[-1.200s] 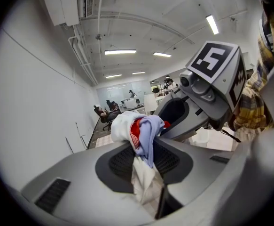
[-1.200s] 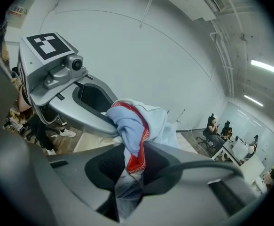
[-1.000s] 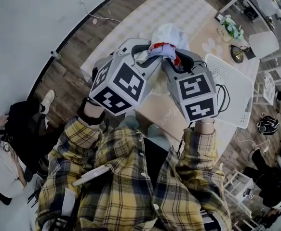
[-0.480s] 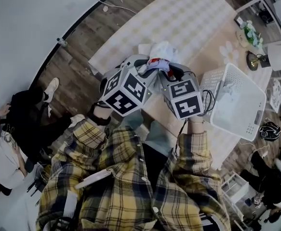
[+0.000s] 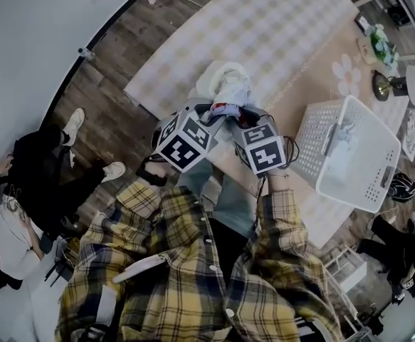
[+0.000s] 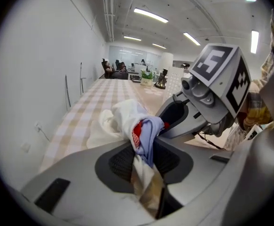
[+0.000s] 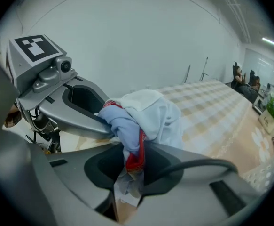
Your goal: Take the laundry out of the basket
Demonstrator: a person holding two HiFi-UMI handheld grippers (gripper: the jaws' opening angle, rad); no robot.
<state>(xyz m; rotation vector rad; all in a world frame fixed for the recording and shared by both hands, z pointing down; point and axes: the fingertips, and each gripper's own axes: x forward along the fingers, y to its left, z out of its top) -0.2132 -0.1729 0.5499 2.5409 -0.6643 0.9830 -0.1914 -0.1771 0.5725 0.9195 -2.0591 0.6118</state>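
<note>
Seen from above, the left gripper (image 5: 208, 112) and right gripper (image 5: 247, 115) share one bunched cloth (image 5: 225, 91), outside the basket (image 5: 310, 144) at their right; each gripper view shows jaws clamped on it.

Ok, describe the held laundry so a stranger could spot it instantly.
Find the long checked tablecloth and the white basket. Beside the basket, the left hand-held gripper and right hand-held gripper both pinch one bundled garment. Unlike the tablecloth, it's white with pale blue and red folds.
</note>
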